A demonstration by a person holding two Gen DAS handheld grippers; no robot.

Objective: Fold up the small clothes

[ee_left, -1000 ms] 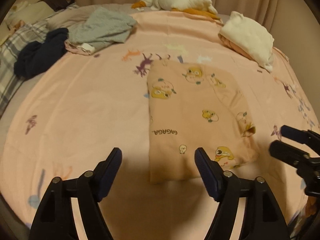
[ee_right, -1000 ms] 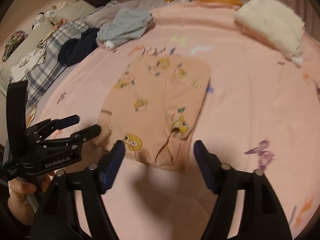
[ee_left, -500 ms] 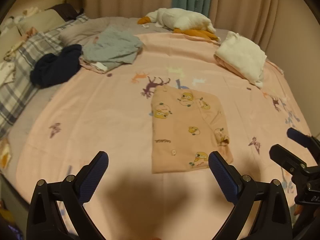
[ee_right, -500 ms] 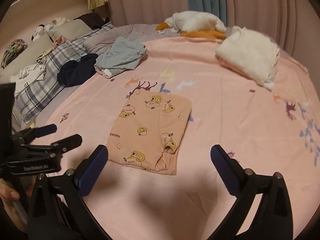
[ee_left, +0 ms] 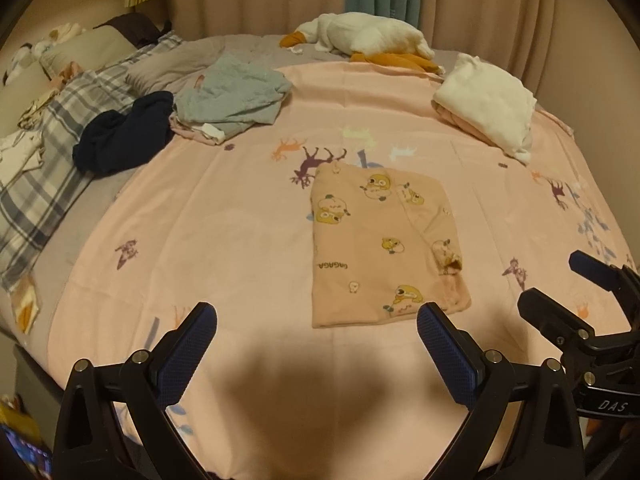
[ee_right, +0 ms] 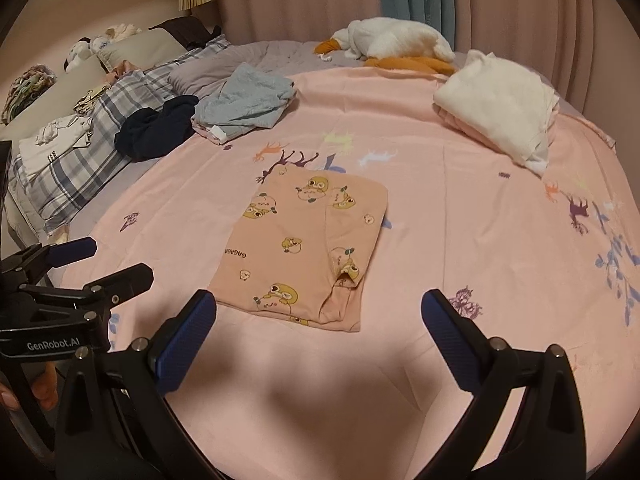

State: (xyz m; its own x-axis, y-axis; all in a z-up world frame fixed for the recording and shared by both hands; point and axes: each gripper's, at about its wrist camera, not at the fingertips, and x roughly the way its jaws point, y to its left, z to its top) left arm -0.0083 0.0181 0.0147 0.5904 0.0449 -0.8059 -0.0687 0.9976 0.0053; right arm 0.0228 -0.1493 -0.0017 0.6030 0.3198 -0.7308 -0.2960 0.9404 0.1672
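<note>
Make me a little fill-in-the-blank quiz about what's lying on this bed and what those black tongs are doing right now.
1. The folded pink garment printed with yellow cartoon animals lies on a ____ sheet.
2. The jaws of the left tongs and the right tongs both stand ____, with nothing between them.
3. The white plush goose lies at the far side of the bed, near the ____.
4. The rumpled grey garment lies beside a dark ____ one.

Missing words: pink; open; curtains; navy

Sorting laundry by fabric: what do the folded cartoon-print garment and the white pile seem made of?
The cartoon-print garment looks like thin matte cotton knit: it lies flat with soft creases and a ribbed cuff. The white pile looks thicker and fuzzier, perhaps fleece; hard to confirm.
</note>
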